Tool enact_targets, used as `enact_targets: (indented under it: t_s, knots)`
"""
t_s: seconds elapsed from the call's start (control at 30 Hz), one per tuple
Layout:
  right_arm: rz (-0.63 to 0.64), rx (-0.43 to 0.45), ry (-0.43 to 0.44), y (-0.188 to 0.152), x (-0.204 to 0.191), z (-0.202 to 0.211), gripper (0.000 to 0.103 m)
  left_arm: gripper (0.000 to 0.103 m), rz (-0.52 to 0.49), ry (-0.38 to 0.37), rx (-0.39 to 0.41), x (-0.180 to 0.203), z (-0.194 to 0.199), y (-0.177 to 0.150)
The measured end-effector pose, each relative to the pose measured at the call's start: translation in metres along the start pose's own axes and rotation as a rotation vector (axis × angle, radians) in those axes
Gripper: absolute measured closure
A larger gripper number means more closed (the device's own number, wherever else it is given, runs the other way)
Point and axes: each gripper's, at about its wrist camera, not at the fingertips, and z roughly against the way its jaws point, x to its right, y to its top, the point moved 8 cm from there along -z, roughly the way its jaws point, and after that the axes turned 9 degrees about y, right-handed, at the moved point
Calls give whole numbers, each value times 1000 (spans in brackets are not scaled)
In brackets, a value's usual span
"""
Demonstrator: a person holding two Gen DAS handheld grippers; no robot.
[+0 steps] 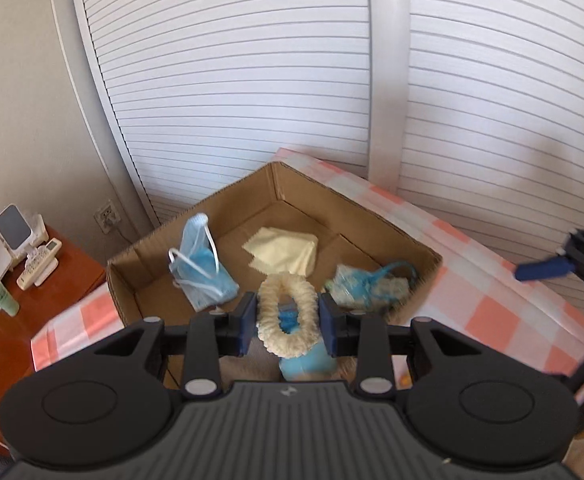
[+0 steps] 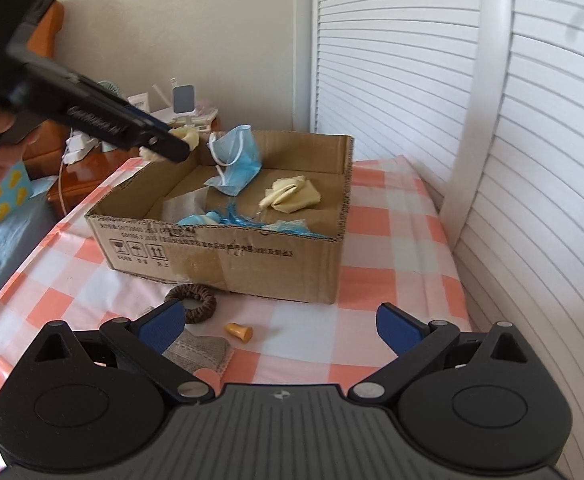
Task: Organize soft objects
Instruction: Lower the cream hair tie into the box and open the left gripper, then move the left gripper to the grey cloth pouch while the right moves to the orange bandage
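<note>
Here, checked tablecloth [image 2: 371, 200] by slatted doors [image 1: 252, 80]; left tool [image 1: 288, 320] pinching cream scrunchie [image 1: 288, 320], right tool [image 2: 288, 324] spread

My left gripper [image 1: 288, 322], black with blue pads, grips cream fuzzy hair scrunchie [image 1: 287, 322]. Brown cardboard box [image 2: 252, 258] holds light-blue pleated face mask [image 2: 238, 164], pale-yellow folded cloth [image 2: 292, 196]. Tablecloth [image 2: 371, 216] pink-and-white checked. Dark-brown braided scrunchie [image 2: 196, 300] outside box.

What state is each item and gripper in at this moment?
left gripper: shut on cream scrunchie, above the box
right gripper: open, empty
cardboard box: open-topped
blue face mask: inside box, crumpled
yellow cloth: inside box, folded
brown scrunchie: on tablecloth, outside box
</note>
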Motion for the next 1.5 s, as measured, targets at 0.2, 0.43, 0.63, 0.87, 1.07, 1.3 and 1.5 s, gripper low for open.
enact_targets:
  t_s: [0.2,0.43,0.63,0.87,1.07,1.3,1.5]
  knots:
    - [-19,-2,-53,-10,10,4,0,70,11,38,-21,-6,-42,24]
    - [-17,-15,-68,-18,12,3,0,18,77,133,-58,-21,-64,22]
    - [-23,-22,-57,-22,10,4,0,5,129,159,-51,-26,-39,12]
    - [-37,-24,-48,-30,8,11,0,1,154,185,-38,-11,2,-9]
    - [-45,-30,-45,-43,5,16,0,1,177,201,-27,16,30,-37]
    - [-49,-43,-42,-59,1,18,0,1,212,207,-6,50,42,-71]
    - [-42,-68,-30,-69,-1,11,0,1,294,199,-27,69,38,-98]
